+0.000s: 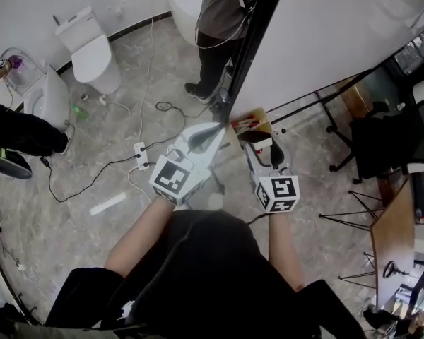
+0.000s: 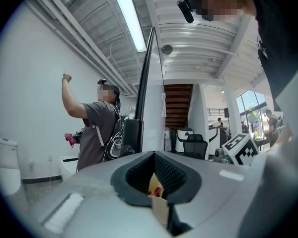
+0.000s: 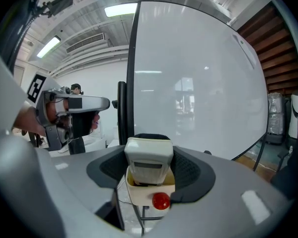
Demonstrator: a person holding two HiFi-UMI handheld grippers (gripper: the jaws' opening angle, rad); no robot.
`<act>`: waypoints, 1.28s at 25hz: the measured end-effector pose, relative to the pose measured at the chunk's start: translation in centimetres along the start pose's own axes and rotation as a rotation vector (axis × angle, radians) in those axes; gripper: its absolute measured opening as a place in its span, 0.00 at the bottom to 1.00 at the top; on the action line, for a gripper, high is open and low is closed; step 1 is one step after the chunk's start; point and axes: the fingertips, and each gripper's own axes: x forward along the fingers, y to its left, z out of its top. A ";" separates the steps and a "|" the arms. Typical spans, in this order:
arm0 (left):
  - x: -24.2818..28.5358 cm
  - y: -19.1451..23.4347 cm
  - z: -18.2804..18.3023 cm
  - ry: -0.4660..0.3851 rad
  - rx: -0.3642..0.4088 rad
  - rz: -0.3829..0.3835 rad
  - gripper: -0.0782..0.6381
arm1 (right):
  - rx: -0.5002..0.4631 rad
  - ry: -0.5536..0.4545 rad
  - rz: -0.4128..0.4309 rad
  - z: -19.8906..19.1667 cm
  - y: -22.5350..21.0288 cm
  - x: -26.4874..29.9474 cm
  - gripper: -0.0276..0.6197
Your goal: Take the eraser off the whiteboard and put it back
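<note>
A white eraser (image 3: 149, 158) stands upright between my right gripper's (image 3: 149, 155) black pads, which press on its two sides. Just under it is a small cream tray (image 3: 139, 192) with a red marker cap (image 3: 161, 201). The whiteboard (image 3: 203, 73) rises right behind it. In the head view the right gripper (image 1: 258, 141) reaches to the tray (image 1: 249, 122) at the whiteboard's (image 1: 325, 27) lower edge. My left gripper (image 1: 218, 128) points at the board's dark edge post beside it, jaws together and holding nothing. Through its jaws (image 2: 159, 182) only a sliver of the tray shows.
Another person (image 1: 219, 20) stands on the far side of the board, arm raised (image 2: 97, 128). Toilets (image 1: 92, 48) and cables with a power strip (image 1: 141, 154) lie on the floor at left. A black chair (image 1: 389, 140) and a wooden table (image 1: 399, 232) are at right.
</note>
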 end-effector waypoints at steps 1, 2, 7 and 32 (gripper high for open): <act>0.1 -0.1 0.1 -0.003 0.003 -0.002 0.12 | 0.001 -0.001 -0.001 0.0 0.0 0.0 0.46; 0.1 -0.1 0.2 -0.004 0.005 -0.002 0.12 | 0.003 -0.003 -0.001 0.0 0.0 0.0 0.46; 0.5 -0.5 0.7 -0.012 0.004 -0.010 0.12 | -0.004 0.000 -0.001 -0.4 0.1 0.1 0.46; -1.0 -2.1 1.1 -0.032 -0.036 -0.006 0.12 | -0.025 0.008 -0.024 -1.6 0.8 -0.1 0.54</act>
